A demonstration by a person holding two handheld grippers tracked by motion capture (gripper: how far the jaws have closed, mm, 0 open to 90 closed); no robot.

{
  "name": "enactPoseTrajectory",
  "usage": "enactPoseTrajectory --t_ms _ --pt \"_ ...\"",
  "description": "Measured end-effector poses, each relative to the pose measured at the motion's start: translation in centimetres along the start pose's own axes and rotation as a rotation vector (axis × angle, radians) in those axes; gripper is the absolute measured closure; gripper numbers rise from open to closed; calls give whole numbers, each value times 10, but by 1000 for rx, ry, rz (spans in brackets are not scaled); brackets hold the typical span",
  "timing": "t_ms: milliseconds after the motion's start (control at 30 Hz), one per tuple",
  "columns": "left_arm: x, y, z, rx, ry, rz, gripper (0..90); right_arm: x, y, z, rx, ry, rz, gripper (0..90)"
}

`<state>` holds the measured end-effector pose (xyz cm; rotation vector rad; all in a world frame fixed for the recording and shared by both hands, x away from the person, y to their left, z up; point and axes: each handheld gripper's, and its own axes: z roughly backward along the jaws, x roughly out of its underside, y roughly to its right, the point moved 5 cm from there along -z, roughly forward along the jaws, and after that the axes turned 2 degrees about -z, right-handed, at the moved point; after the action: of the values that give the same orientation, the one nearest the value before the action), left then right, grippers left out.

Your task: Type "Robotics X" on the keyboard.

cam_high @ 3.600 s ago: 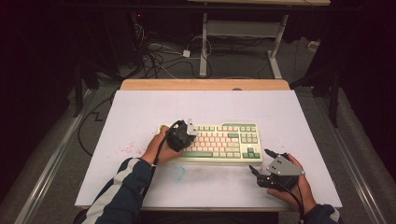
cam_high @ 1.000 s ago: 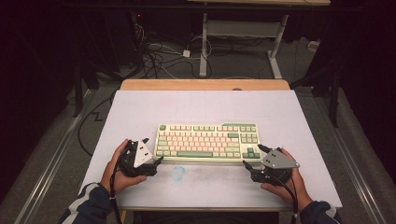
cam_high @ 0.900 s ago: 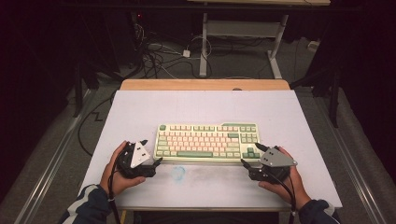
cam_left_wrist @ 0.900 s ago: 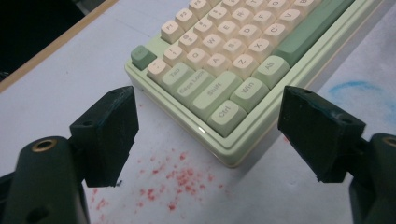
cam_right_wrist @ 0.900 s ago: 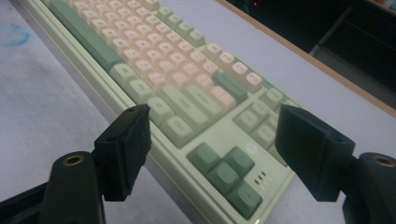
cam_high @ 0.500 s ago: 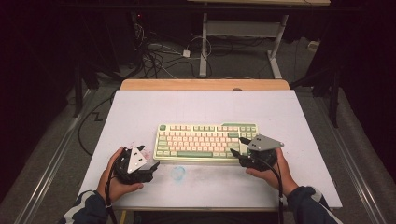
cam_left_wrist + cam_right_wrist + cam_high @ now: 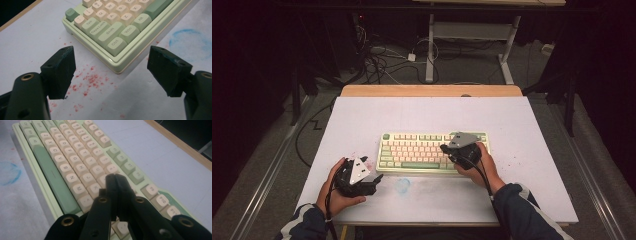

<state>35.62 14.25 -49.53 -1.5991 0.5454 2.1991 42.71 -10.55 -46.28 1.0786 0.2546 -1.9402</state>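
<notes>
Keyboard (image 7: 432,152) is set flat near the middle of the white worktop (image 7: 532,125), long side across, closer to the person's edge. Worktop is marked with red specks by the keyboard's left corner and a faint blue ring (image 7: 402,185) just in front of the space bar.

Right claw (image 7: 115,182): jaws have just been closing and are now pressed together, nothing between them. The tip is held over the letter keys on the right part of the keyboard, about at the home row; whether a key is actually touched cannot be told. From above, the right claw (image 7: 447,149) is seen over the keyboard's right half.

Left claw (image 7: 111,58): jaws spread wide, nothing held, parked on the worktop just off the keyboard's front-left corner, aimed at the Ctrl/Shift corner. Seen from above at (image 7: 374,179).

Progress, as judged: key pressing with the closed tip looks to be the step in hand. Approach and jaw closing are done; the press itself is not confirmed. No key is seen visibly depressed. The left claw appears idle, possibly kept ready to steady the keyboard.
</notes>
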Motion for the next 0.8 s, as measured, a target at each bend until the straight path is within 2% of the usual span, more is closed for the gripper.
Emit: enactPoseTrajectory --t_ms 333,533,600,800 --pt "3 -1 -2 -2 -18 -9 222 -9 -4 -28 -22 -44 8 900" --pt "4 1 -2 1 -23 -17 222 -11 -4 -38 -18 -63 9 900" --pt "4 1 -2 6 -19 -4 222 -12 -5 -39 -15 -70 18 900" --pt "4 3 -1 12 -25 -19 222 -9 -6 -45 7 -103 36 900"
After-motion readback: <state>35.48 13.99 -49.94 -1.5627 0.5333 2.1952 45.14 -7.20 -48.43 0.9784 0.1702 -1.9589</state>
